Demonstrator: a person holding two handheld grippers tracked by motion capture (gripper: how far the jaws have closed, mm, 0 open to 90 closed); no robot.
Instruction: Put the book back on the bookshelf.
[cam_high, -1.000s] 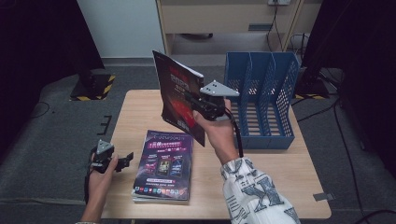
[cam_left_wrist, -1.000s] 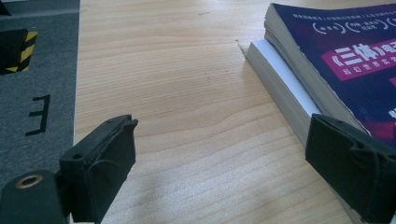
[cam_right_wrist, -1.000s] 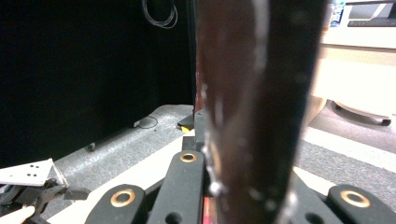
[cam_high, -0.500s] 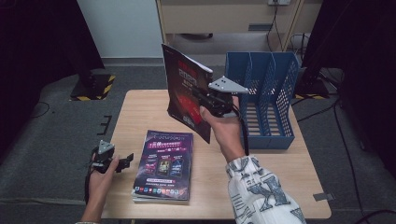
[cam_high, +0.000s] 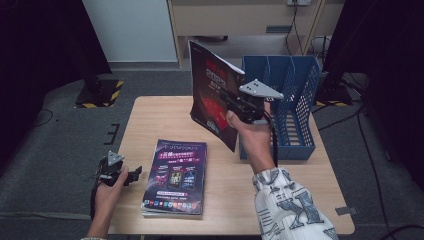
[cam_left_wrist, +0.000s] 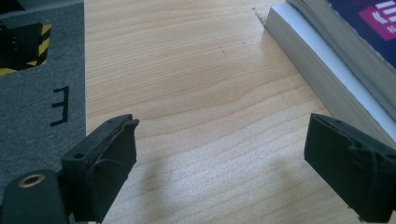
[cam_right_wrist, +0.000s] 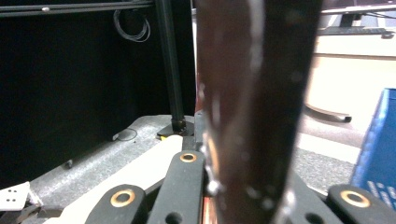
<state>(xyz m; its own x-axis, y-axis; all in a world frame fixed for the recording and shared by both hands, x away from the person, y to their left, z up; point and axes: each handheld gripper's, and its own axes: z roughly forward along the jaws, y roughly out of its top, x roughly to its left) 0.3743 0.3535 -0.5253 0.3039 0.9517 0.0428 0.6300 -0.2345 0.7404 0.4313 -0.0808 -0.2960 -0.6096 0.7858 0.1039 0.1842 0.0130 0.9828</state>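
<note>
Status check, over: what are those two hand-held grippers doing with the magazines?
Right hand-held gripper shut on magazine, held upright in the air beside blue file rack. Left hand-held gripper open, empty, low beside magazine stack. Nothing in the way.

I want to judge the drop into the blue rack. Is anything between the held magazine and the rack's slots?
Nothing visible. The right claw holds the magazine upright in the air just left of the rack, whose slots look empty. The stack lies lower left, out of the way.
</note>
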